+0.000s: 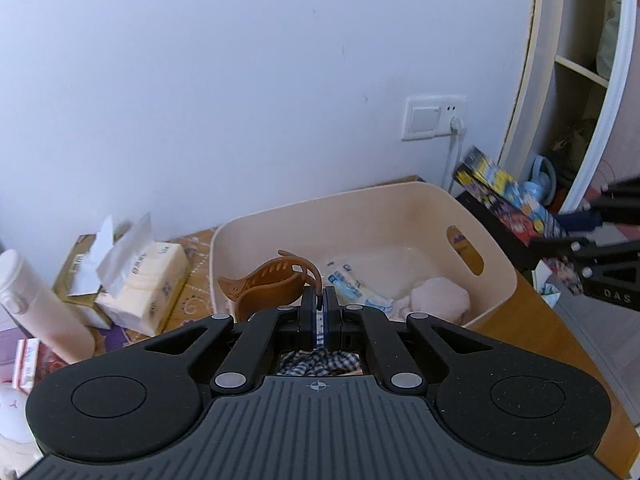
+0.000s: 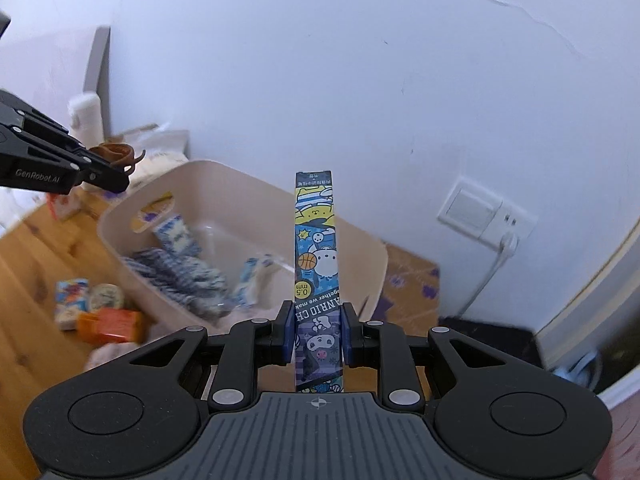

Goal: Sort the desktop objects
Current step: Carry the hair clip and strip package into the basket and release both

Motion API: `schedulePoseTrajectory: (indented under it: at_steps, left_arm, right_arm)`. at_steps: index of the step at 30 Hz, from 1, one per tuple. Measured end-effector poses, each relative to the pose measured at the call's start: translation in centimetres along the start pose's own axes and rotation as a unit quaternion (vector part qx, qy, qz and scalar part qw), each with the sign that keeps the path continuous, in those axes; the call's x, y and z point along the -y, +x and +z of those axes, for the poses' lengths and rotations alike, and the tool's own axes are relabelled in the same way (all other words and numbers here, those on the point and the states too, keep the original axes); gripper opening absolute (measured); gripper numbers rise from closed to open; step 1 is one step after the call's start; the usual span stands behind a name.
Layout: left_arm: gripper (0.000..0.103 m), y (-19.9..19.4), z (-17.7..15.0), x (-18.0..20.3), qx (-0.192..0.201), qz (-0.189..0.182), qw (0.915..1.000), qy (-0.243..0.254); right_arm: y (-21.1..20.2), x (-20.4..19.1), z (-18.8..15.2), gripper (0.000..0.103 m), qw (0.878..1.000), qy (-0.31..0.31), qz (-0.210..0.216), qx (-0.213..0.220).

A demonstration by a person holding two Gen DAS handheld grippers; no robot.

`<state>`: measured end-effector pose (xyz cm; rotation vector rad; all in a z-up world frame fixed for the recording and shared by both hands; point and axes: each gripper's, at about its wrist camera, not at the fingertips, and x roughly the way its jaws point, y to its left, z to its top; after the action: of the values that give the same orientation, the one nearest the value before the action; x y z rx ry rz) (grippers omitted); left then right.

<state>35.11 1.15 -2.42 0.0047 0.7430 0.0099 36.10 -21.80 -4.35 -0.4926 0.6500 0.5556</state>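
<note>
On the left, the left gripper has its jaws closed on the thin end of a brown hair claw, and the claw sticks out to the left of the pads, above the near rim of the beige bin. On the right, the right gripper clamps a slim cartoon-printed box between its blue pads. The box stands upright and reaches far beyond the fingertips, over the bin.

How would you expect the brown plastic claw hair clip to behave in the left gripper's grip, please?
The brown plastic claw hair clip probably stays stiff, keeping its curved shape. Pinched only at one thin edge by the left gripper, it may swivel. It looks light, being slotted.
</note>
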Motion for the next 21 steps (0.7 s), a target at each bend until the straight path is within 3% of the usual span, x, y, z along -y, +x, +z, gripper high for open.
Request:
schedulePoseTrajectory:
  at_steps: [5,9,15,21]
  left_arm:
    - [0.002,2.8,-0.1,0.4,-0.022,0.008,0.9997,-0.011]
    - [0.002,5.0,-0.2,0.7,-0.045,0.006,0.9978,-0.048]
    - [0.002,7.7,-0.4,1.0,-0.07,0.015,0.996,-0.053]
    - [0.002,9.8,-1.2,0.7,-0.107,0.02,0.9929,-0.048]
  right_arm:
    - [2.2,-0.9,1.6,0.022,0.999,-0.043,-0.015,-0.011]
    - [4.4,-1.5,2.4,0.022,0.998,-0.05,-0.015,-0.022]
    - [7.3,-2.5,3.0,0.022,0.999,-0.032,0.0,-0.036]
    - [9.1,-3.9,3.2,0.023,0.995,-0.076,0.009,-0.059]
